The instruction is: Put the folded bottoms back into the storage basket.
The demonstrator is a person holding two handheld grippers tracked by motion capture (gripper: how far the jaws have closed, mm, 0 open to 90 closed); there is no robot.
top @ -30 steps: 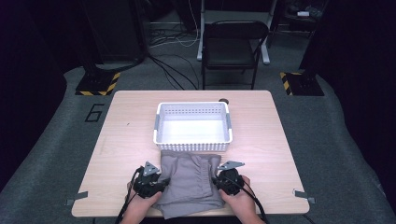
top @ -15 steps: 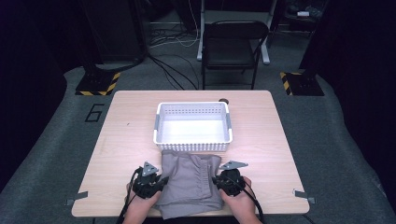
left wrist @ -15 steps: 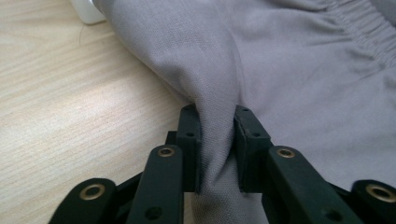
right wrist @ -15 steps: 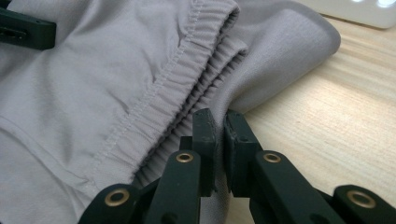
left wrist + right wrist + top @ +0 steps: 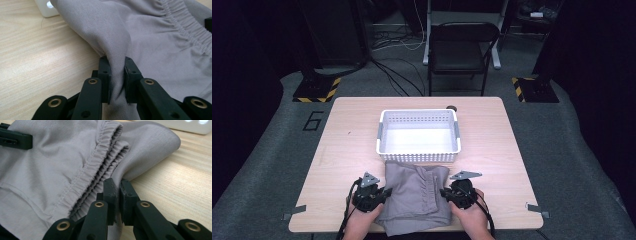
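Lying folded just in front of the white basket [image 5: 418, 137] on the desk [image 5: 342, 150], the grey shorts [image 5: 417, 197] are being pinched at both side edges: the left tongs [image 5: 117, 72], closing over the last second, and right tongs [image 5: 117, 192] are both clamping fabric. Next, I judge, comes lifting together into the basket.

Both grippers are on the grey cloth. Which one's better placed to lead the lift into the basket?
Probably the right gripper: it pinches the cloth at the elastic edge, slightly nearer the basket. The left gripper, jaws just closed, holds a plain fold. Both are shut on cloth, so a two-handed lift looks likeliest.
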